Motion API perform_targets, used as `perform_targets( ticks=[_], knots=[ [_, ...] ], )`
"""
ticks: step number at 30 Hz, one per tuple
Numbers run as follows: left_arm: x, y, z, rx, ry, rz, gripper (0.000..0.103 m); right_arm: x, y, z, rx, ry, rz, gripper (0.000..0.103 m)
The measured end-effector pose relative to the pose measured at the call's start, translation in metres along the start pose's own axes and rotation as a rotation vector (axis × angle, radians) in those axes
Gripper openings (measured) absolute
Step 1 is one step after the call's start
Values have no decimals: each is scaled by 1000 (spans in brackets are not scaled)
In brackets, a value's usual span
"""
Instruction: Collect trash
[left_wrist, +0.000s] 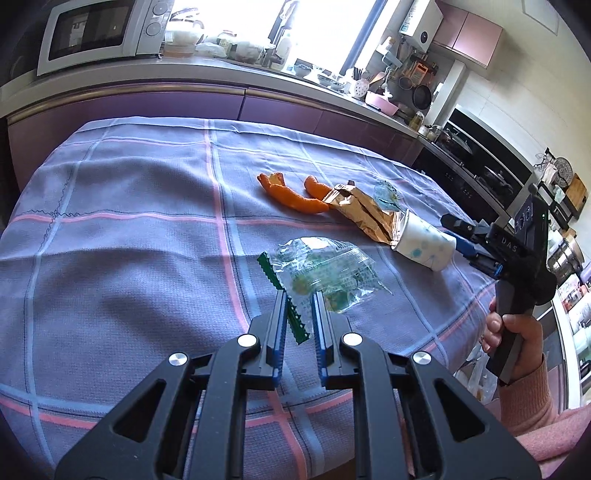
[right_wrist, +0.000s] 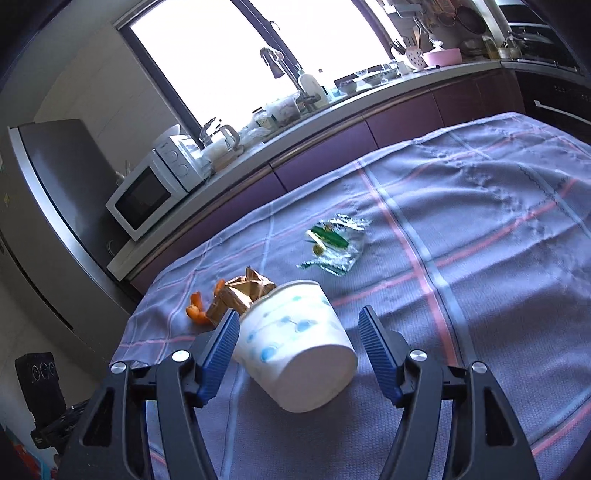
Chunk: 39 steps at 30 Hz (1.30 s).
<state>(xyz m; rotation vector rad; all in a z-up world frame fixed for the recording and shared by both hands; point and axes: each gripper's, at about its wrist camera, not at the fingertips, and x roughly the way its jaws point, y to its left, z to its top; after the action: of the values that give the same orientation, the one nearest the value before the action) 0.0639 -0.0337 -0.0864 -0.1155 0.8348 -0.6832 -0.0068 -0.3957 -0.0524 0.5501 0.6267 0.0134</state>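
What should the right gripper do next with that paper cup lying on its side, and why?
Probably shut the right gripper on the paper cup. The cup lies tipped on the tablecloth between the open jaws, one already at its wall, the other apart. The left gripper sits open by the clear wrapper.

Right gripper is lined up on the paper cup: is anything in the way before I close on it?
Nothing visible blocks it. The paper cup lies on its side between the open fingers of the right gripper, base toward the camera. The brown wrapper sits at the cup's mouth, beyond the fingers.
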Motion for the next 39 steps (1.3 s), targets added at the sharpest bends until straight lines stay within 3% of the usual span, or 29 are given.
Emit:
perform_targets(
  ticks=[3, 5, 19, 21, 23, 26, 32, 34, 36, 39],
  knots=[
    [0, 2, -1, -6, 0, 1, 14, 10, -10, -5, 39, 37, 18, 65],
    [-1, 3, -1, -9, 1, 3, 14, 11, -11, -7, 47, 38, 50, 57],
    [-19, 16, -3, -28, -32, 28, 14, -19, 20, 1, -29, -32, 102, 54],
    [-24, 18, -4, -32, -41, 35, 14, -21, 29, 2, -47, -33, 127, 41],
    [-29, 21, -5, -38, -49, 39, 14, -21, 37, 2, -53, -28, 168, 38],
    [-35, 25, -5, -43, -62, 47, 14, -14, 47, 0, -75, 0, 188, 20],
    [-40, 31, -9, -58, -66, 55, 14, 12, 44, -16, -55, 72, 151, 21],
    [-42, 34, -10, -63, -64, 57, 14, 12, 39, -21, -49, 77, 133, 31],
    [-44, 36, -11, -67, -65, 56, 14, 6, 36, -26, -58, 82, 117, 60],
    [-43, 39, -10, -72, -62, 51, 14, -4, 26, -32, -34, 79, 115, 65]
  ],
)
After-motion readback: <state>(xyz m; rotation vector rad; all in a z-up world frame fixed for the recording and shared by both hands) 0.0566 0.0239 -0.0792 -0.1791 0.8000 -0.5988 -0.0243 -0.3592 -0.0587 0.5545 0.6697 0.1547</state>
